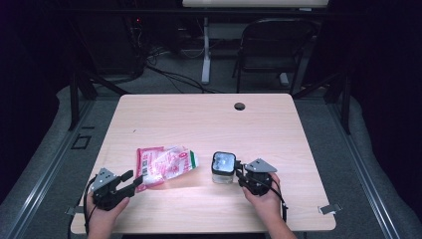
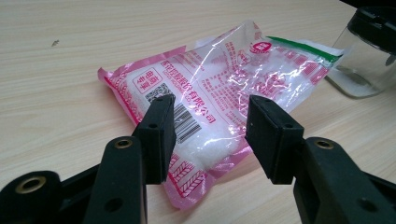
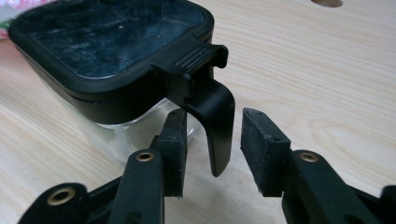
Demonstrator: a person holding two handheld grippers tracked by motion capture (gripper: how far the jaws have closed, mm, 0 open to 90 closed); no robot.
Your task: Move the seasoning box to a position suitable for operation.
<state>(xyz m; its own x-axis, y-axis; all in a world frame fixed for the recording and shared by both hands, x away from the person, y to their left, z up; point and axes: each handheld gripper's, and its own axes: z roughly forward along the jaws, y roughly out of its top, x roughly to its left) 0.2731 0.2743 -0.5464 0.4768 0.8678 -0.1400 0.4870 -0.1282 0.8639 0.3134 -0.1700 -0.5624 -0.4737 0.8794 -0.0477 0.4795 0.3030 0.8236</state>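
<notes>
We see the jar's latch [image 3: 212, 122] hanging between our released right tongs [image 3: 212, 151]; the bag [image 2: 210, 100] lies just beyond our released left tongs [image 2: 210, 135].

Lighting: tabletop [image 1: 209, 124] brightly lit from above amid dark surroundings; glare on bag [image 2: 219, 84]; soft shadows; high view slightly soft, gripper views sharp, near fingers [image 3: 261, 149] mildly blurred.

Bare tabletop [image 1: 209, 119] beyond bag [image 1: 166, 163] and jar [image 1: 223, 167]; open gap between them.
</notes>
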